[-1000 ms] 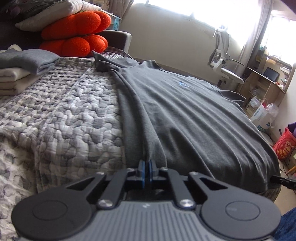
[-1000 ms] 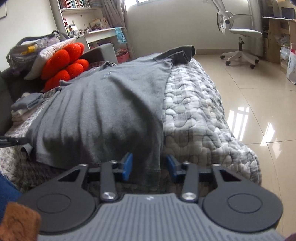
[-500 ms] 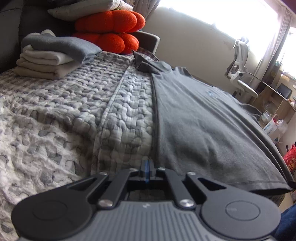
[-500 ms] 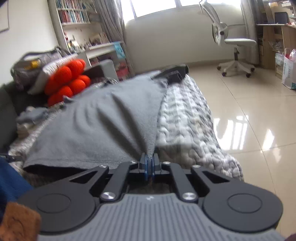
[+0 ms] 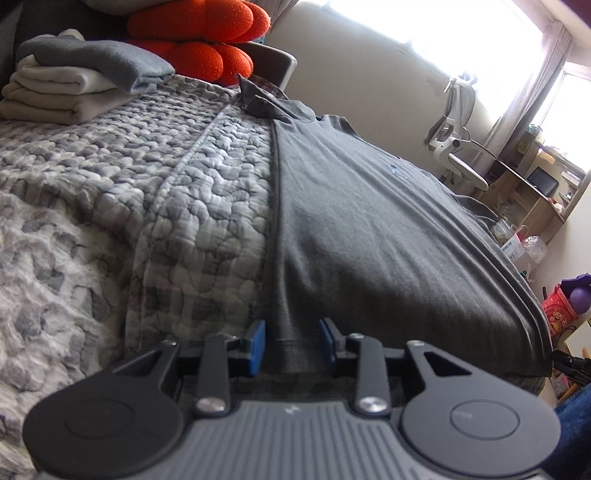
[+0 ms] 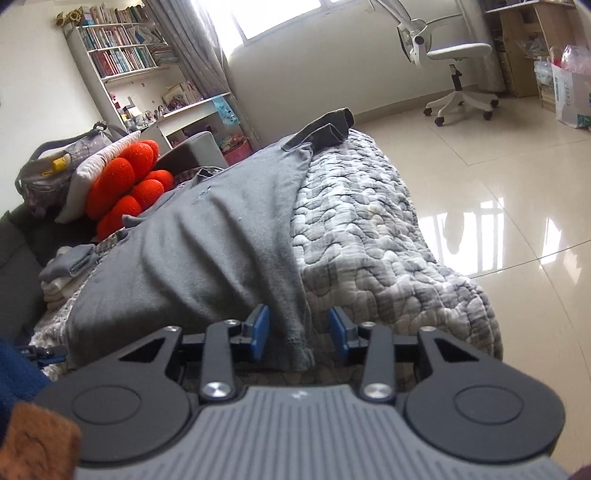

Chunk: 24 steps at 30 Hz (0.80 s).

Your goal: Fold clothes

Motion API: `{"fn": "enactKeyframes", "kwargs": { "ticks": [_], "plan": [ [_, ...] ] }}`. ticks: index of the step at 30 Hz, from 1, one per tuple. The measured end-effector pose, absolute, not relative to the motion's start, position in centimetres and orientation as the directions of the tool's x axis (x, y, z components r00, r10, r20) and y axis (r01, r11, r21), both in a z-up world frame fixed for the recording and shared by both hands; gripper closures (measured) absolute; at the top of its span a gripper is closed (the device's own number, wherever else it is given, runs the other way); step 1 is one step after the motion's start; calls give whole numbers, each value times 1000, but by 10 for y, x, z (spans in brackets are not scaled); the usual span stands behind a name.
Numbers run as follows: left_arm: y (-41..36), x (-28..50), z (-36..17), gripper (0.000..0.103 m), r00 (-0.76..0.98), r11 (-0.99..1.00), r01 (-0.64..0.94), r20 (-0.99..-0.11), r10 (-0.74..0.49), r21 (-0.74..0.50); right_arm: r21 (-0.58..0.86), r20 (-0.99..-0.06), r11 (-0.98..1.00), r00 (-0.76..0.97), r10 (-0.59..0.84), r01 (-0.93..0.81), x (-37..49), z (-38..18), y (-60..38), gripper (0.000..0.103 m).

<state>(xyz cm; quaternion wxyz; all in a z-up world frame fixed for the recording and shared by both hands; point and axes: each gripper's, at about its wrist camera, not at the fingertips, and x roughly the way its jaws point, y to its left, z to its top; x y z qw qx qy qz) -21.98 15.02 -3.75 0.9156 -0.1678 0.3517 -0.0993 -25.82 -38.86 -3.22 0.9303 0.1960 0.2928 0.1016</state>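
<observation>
Daylight enters through the window (image 5: pixel 443 22), blown out to white in the left wrist view. Glare patches reflect off the glossy floor (image 6: pixel 480 229) in the right wrist view. Both views show strong fisheye bending toward the edges. The quilt (image 5: pixel 55 277) blurs at near left. Shadows are soft; overall exposure is adequate.

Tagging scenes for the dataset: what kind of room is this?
Likely a bedroom that doubles as a study: a bed under a quilted bedspread, a bookshelf full of books, and a white office chair by a desk.
</observation>
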Motion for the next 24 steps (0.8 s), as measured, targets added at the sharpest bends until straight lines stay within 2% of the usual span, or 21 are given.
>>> {"fn": "enactKeyframes", "kwargs": {
  "ticks": [1,2,3,4,6,13,15,18,24],
  "plan": [
    [148,-218,-40,74,730,924,64,-614,-301,-377,423,-517,903,798,310,-77,-255,-35,-387,63],
    [146,-216,-41,81,729,925,62,-617,-298,-374,414,-530,907,789,309,-77,-253,-38,-382,64],
    [145,-215,-42,100,727,926,60,-620,-296,-372,405,-544,911,781,308,-78,-252,-42,-378,82],
    [145,-215,-42,100,725,928,58,-623,-293,-369,395,-557,915,772,307,-78,-251,-45,-373,96],
    [145,-216,-40,100,724,930,56,-627,-288,-363,366,-557,927,779,288,-82,-254,-46,-368,96],
    [163,-239,-11,101,755,922,65,-585,-296,-383,356,-416,918,850,323,-175,-297,11,-380,97],
    [163,-238,-12,101,754,922,62,-588,-295,-382,327,-433,928,845,314,-177,-295,13,-376,97],
    [161,-237,-22,101,743,928,51,-606,-283,-370,292,-518,946,808,281,-142,-282,-11,-368,97],
    [167,-240,-26,101,750,929,45,-602,-275,-368,243,-562,961,787,252,-135,-276,-34,-356,97]
  ]
}}
